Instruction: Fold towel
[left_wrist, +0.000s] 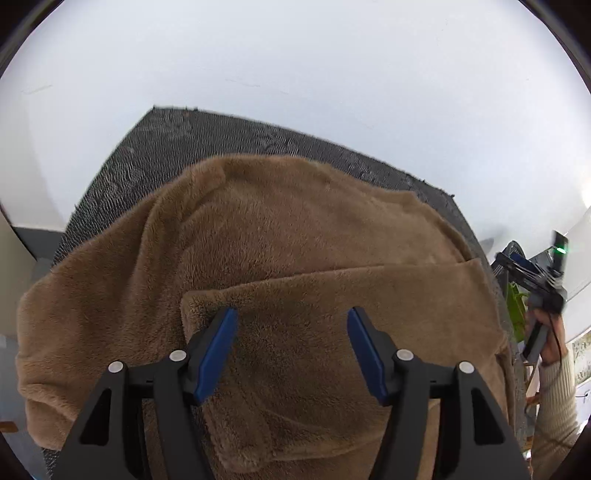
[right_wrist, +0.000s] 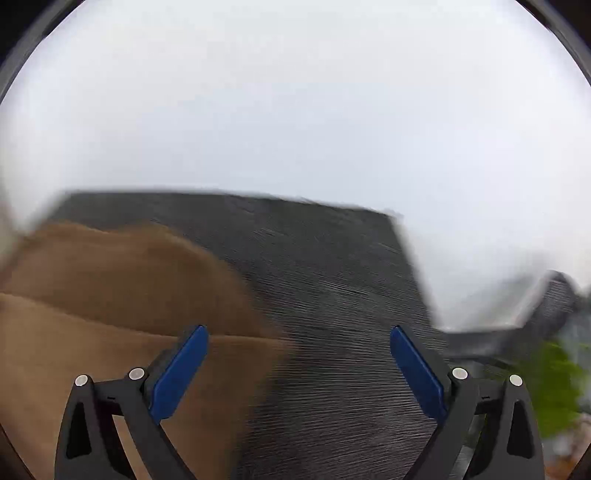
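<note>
Jaws of the left gripper (left_wrist: 291, 325) and right gripper (right_wrist: 299, 341) both stand released, gripping nothing; the brown towel (left_wrist: 280, 236) lies on the dark mat (left_wrist: 155, 155) with one flap already folded over; next, I judge, comes seizing a fresh edge for another fold.

Dark textured mat (left_wrist: 155, 155) on white surface (left_wrist: 295, 66); blurred green object (right_wrist: 557, 384) beyond mat's right edge
</note>
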